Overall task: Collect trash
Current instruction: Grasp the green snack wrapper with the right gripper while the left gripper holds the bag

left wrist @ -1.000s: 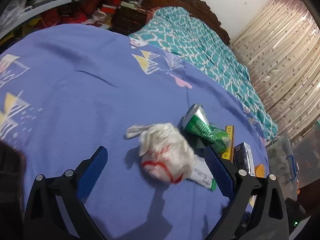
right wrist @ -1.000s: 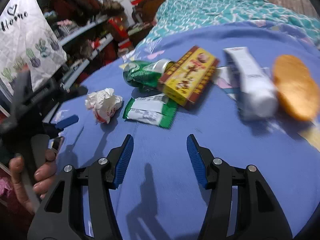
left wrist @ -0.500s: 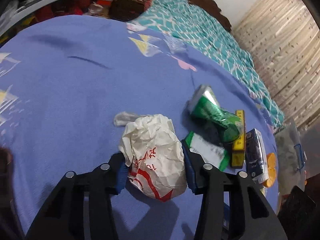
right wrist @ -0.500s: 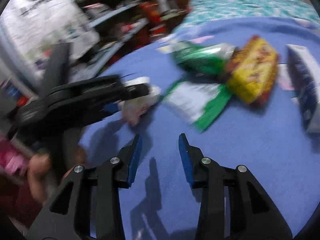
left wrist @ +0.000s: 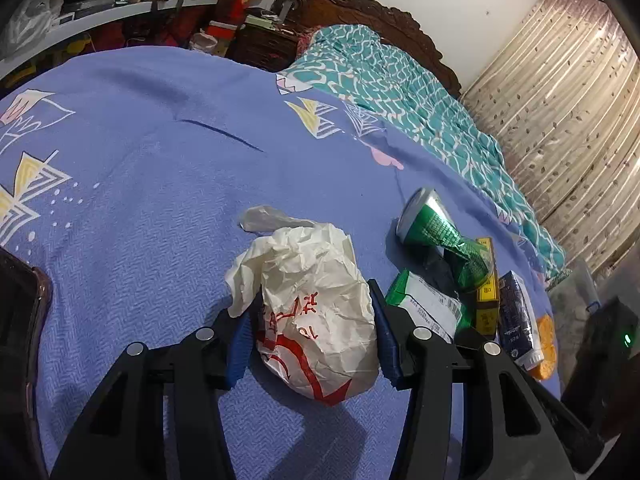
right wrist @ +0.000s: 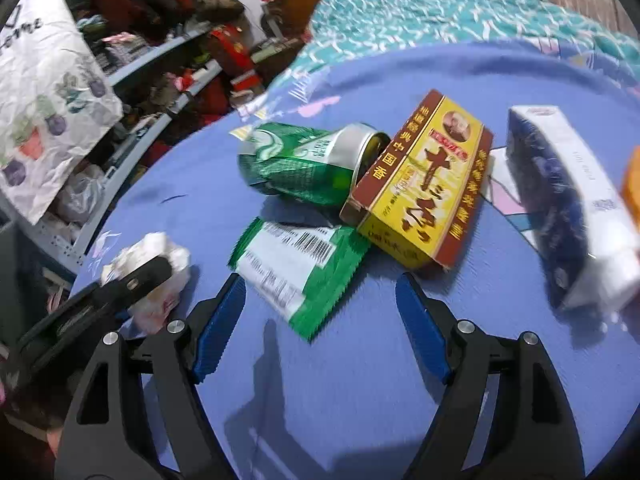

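My left gripper [left wrist: 310, 336] is shut on a crumpled white paper wrapper with red print [left wrist: 316, 308], held just above the blue bedspread [left wrist: 140, 184]. The wrapper also shows in the right wrist view [right wrist: 154, 268], with the left gripper around it. My right gripper [right wrist: 320, 320] is open and empty, its fingers straddling the near corner of a green and white sachet [right wrist: 300, 264]. Behind the sachet lie a crushed green can [right wrist: 304, 164], a yellow and brown box [right wrist: 424, 184] and a blue and white tube [right wrist: 572, 204].
A white plastic scrap [left wrist: 268, 218] lies beyond the wrapper. An orange peel [left wrist: 546, 340] sits past the tube. A teal patterned quilt [left wrist: 400, 92] covers the far bed. Cluttered shelves [right wrist: 152, 72] and a white printed bag [right wrist: 44, 100] stand at the left.
My left gripper closed on the paper wrapper and lifted it slightly. My right gripper opened wider and moved in over the green sachet.
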The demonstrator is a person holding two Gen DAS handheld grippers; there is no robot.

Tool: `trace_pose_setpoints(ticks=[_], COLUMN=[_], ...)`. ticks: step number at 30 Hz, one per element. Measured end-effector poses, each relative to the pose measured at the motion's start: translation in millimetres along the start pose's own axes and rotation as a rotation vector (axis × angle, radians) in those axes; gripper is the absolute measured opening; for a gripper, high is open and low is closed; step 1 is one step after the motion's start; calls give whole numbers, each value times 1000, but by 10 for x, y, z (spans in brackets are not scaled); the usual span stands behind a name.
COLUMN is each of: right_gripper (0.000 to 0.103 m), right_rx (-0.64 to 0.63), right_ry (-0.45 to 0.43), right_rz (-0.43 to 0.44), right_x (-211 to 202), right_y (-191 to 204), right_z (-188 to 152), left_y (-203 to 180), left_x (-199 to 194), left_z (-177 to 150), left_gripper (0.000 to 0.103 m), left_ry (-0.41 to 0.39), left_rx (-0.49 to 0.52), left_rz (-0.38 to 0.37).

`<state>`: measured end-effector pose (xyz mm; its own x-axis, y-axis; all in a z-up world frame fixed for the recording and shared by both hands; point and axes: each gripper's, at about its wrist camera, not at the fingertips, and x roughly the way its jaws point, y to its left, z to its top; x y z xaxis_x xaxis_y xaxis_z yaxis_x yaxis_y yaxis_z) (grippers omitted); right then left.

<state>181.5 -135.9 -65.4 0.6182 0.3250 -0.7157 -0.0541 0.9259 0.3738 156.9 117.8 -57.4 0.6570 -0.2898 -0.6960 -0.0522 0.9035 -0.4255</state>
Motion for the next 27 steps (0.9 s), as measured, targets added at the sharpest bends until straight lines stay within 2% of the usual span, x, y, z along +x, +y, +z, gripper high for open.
trace_pose_setpoints(ticks=[1, 3, 4, 5, 7, 8, 14, 19, 24, 27], right_gripper=[84, 82, 66, 35, 17, 14, 11, 11, 11, 14], right_rx=[-11, -47, -72, -113, -139, -136, -81, 21, 81, 88], right_ry=[9, 12, 16, 23, 25, 20, 37, -9, -55, -67], right_rz=[-4, -30, -35, -57, -35, -24, 21, -33, -120, -105], right_x=[63, 131, 144, 161, 142, 98, -333, -858, -1295, -1398], right_y=[45, 151, 199, 269, 317, 312, 75, -344, -693, -770], right_z=[34, 54, 40, 9, -41, -82, -519, -954, -1271, -1314], left_y=[-8, -23, -22, -10, -6, -14, -42, -140, -450, -604], left_x=[1, 3, 7, 3, 1, -2, 4, 25, 86, 66], left_z=[0, -6, -5, -6, -2, -3, 6, -5, -104, -193], left_gripper=[49, 49, 49, 49, 49, 49, 49, 48, 49, 49], left_ry=[-2, -4, -5, -6, -8, -9, -10, -10, 19, 17], left_rx=[3, 6, 3, -2, -6, -4, 5, 55, 216, 286], left_rz=[5, 8, 5, 1, -2, 0, 9, 38, 65, 68])
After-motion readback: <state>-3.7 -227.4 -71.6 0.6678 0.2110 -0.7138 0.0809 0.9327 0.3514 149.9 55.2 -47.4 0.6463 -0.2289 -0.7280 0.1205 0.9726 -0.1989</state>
